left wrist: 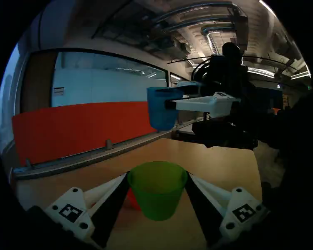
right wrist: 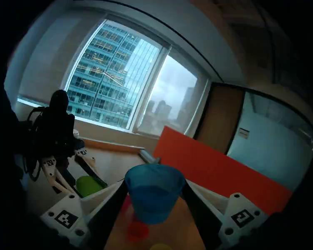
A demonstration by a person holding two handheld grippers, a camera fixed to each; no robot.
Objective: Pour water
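green plastic sits at the lower centre of my left gripper view: the green cup (left wrist: 157, 196) is upright and looks empty, and the left gripper (left wrist: 157, 179) is clamped on it with a finger pressing each side. i can't tell whether its base rests on the wood or hangs just above it. in the right gripper view the right gripper (right wrist: 154, 185) grips the blue cup (right wrist: 153, 202) the same way, at the lower centre of the frame. a darker band inside suggests water, though i wouldn't swear to it. from the left gripper view that blue cup shows in the upper middle, above and beyond the green one, level and not tipped, so i judge the pour hasn't begun. both cups are in hand, and what's left is to bring the blue rim over the green mouth, tilt, and set things down. a small red cup (right wrist: 137, 230) stands on the table below the blue one, with a yellow object (right wrist: 160, 246) at the bottom edge. the surface is a pale wooden tabletop (left wrist: 215, 160), backed by an orange partition (left wrist: 81, 125) and a glass wall (left wrist: 102, 85). a big window (right wrist: 114, 91) faces towers, ducts (left wrist: 198, 23) run overhead, and a person (right wrist: 58, 121) sits in silhouette at the left.
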